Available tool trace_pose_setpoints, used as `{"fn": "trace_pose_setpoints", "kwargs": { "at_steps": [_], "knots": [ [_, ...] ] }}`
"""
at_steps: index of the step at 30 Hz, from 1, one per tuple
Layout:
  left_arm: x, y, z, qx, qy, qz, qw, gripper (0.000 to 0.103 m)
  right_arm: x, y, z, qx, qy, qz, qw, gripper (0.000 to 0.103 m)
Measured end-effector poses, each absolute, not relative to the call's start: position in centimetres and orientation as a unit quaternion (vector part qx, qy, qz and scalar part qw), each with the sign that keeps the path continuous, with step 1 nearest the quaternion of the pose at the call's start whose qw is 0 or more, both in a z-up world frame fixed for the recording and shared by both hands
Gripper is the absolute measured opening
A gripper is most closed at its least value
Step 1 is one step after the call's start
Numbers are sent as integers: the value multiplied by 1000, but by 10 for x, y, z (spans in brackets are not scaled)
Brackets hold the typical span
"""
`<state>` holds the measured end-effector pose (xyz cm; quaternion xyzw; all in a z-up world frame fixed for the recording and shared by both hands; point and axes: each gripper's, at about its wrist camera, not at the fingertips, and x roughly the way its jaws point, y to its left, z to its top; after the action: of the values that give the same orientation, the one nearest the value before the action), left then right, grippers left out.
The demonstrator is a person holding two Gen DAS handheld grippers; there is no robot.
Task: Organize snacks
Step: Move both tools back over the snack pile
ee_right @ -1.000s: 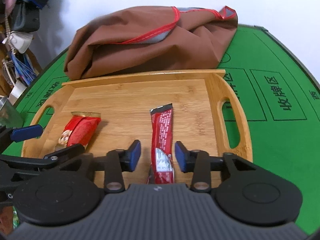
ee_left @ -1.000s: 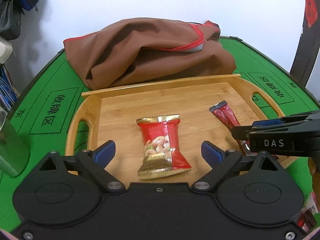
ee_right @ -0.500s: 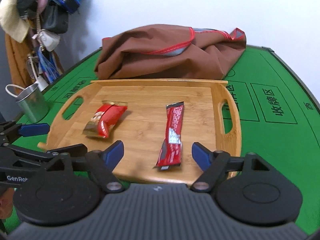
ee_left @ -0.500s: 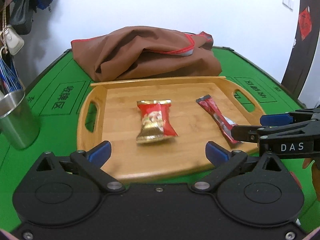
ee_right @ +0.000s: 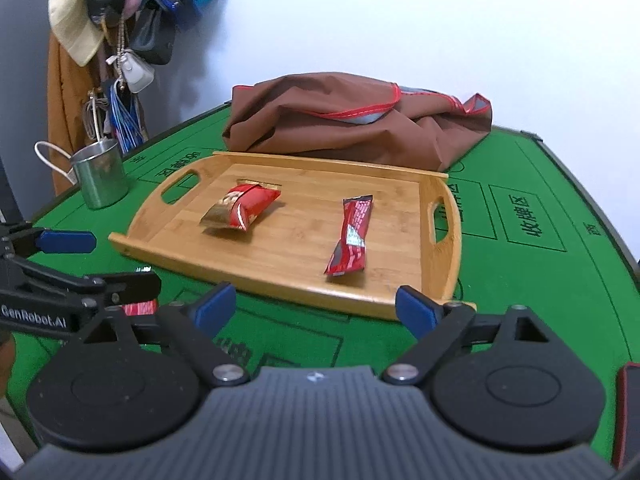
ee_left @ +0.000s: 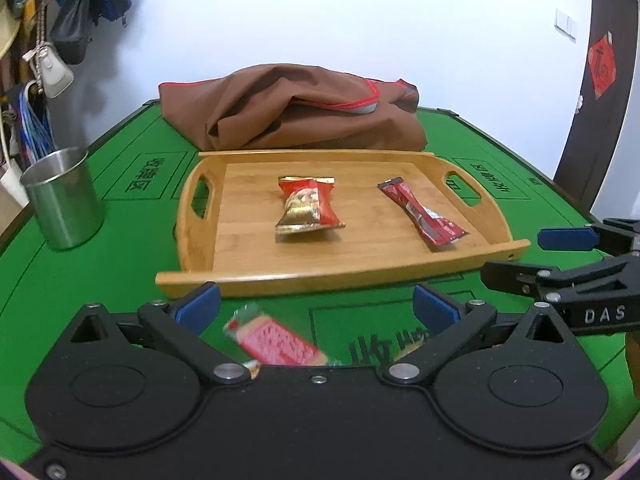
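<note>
Both hand-held grippers have pulled back from the tray since a second ago: then each sat low over its packet, and now the whole bamboo tray (ee_left: 192, 280) shows with its near rim ahead of the fingertips.

Going left to right, a steel cup (ee_left: 64, 200) stands on the green counter (ee_left: 120, 248), apart from the tray's left handle. Behind the tray lies a crumpled brown cloth bag (ee_left: 288, 108). On the tray, the red-and-gold nut packet (ee_left: 308, 206) lies left of centre and the slim red stick packet (ee_left: 422, 212) lies right of centre, well apart, neither touching a gripper.

The left hand-held gripper (ee_left: 316, 306) hangs above the counter with its fingers spread wide and nothing between them. Just under it, on the felt, lies a pink wafer-like packet (ee_left: 276, 342) (blurred, so its print cannot be read). The right hand-held gripper (ee_right: 316, 306) is likewise spread wide and empty, short of the tray's near rim. At the far right edge of the right wrist view a dark, red-edged thing (ee_right: 628, 412) pokes in; I cannot tell what it is.

My reading is that two snacks are placed and the step in hand is fetching another from the counter. The next move likely calls for lowering the left fingers either side of the pink packet, pinching it flat without creasing it, then carrying it to bare wood between or beside the two already there
</note>
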<state>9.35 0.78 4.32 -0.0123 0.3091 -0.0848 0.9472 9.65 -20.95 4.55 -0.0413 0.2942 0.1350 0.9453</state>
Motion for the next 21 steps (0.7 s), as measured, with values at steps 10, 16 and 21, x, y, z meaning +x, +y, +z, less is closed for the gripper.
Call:
{"fn": "trace_pose_setpoints", "kwargs": {
  "at_steps": [10, 16, 21],
  "knots": [
    [55, 5, 30, -9, 306, -86, 948, 103, 60, -213, 31, -56, 291, 128, 947, 103],
    [39, 0, 19, -6, 316, -89, 944, 103, 42, -210, 22, -77, 288, 122, 947, 103],
    [30, -5, 11, -1, 323, -89, 942, 103, 31, -211, 18, -82, 287, 116, 947, 103]
  ]
}}
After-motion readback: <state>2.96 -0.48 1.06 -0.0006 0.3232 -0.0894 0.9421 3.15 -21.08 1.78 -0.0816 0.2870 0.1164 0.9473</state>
